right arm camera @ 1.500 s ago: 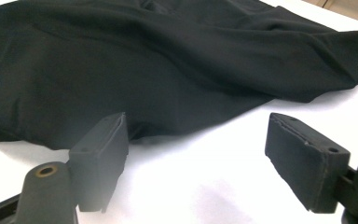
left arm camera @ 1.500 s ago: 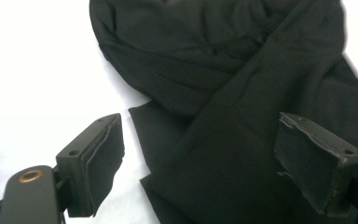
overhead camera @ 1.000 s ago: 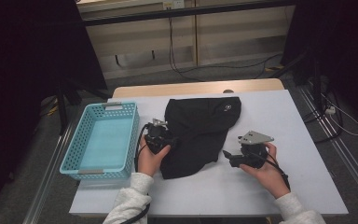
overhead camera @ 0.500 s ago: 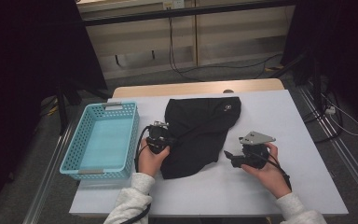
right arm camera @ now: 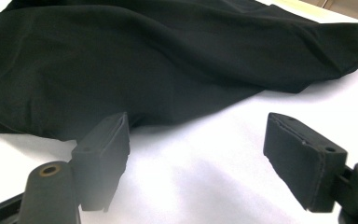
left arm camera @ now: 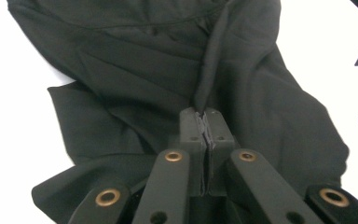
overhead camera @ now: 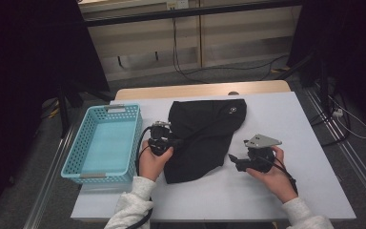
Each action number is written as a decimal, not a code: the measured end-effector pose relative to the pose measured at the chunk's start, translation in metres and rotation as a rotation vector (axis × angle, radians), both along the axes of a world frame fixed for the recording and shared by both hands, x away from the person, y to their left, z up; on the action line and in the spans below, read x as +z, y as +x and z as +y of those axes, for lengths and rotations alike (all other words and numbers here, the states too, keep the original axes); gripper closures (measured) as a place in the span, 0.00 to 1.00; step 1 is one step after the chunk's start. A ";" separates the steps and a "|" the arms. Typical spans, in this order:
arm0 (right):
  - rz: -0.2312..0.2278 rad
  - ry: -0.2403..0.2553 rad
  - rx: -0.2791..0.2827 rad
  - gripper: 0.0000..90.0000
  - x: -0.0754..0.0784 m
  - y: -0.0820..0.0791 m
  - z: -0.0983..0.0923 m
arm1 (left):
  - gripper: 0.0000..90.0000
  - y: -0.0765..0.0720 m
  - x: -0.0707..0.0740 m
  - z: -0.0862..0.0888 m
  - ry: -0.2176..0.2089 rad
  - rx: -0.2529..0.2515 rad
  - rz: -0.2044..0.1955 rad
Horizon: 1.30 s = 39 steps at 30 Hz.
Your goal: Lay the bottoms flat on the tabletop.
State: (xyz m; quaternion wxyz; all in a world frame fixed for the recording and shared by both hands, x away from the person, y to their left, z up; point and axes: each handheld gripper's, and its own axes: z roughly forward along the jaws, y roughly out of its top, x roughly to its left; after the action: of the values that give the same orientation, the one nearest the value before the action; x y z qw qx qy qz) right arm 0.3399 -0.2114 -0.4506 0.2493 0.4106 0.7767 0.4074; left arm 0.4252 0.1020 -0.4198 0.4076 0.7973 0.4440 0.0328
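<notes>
A black garment (overhead camera: 205, 136) lies crumpled in the middle of the white table (overhead camera: 295, 119). At its left edge my left gripper (overhead camera: 174, 141) is shut on a pinched fold of the cloth. In the left gripper view the jaws of this gripper (left arm camera: 206, 114) meet with a ridge of the garment (left arm camera: 135, 60) squeezed between them. My right gripper (overhead camera: 232, 160) rests by the garment's lower right edge. Its jaws (right arm camera: 198, 126) stand open over bare table, a little short of the garment (right arm camera: 144, 56), with nothing between them.
A light blue plastic basket (overhead camera: 76, 160) stands at the table's left side, beside my left hand. Bare white table lies to the right of the garment and in front of it. Cables trail on the floor behind the table.
A ridge of cloth has been drawn up at the left gripper, running toward the garment's far right corner. The right hand has stayed put.
</notes>
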 end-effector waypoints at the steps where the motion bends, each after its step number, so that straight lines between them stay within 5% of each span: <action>1: 0.000 0.001 0.001 0.25 0.000 0.000 0.000 | 0.99 -0.001 0.001 -0.001 -0.002 -0.007 -0.005; 12: 0.002 0.009 -0.012 0.24 -0.001 0.000 -0.001 | 0.99 -0.020 0.010 -0.039 -0.038 -0.136 -0.016; 23: 0.007 0.022 -0.059 0.24 -0.001 0.001 -0.014 | 0.95 -0.036 0.003 -0.067 -0.043 -0.239 -0.005; 28: 0.001 0.024 -0.063 0.24 -0.002 0.002 -0.015 | 0.86 -0.036 0.006 -0.064 -0.044 -0.233 -0.011; 33: 0.007 0.023 -0.062 0.24 -0.002 0.005 -0.011 | 0.67 -0.035 0.011 -0.056 -0.037 -0.211 -0.034; 39: -0.009 0.049 -0.030 0.25 0.004 0.006 0.001 | 0.38 -0.029 0.016 -0.037 -0.005 -0.121 -0.088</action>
State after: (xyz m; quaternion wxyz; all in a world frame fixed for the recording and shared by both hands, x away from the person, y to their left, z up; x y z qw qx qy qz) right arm 0.3456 -0.2108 -0.4465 0.2488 0.4261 0.7593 0.4242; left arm 0.3965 0.0653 -0.4037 0.4299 0.8194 0.3768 0.0423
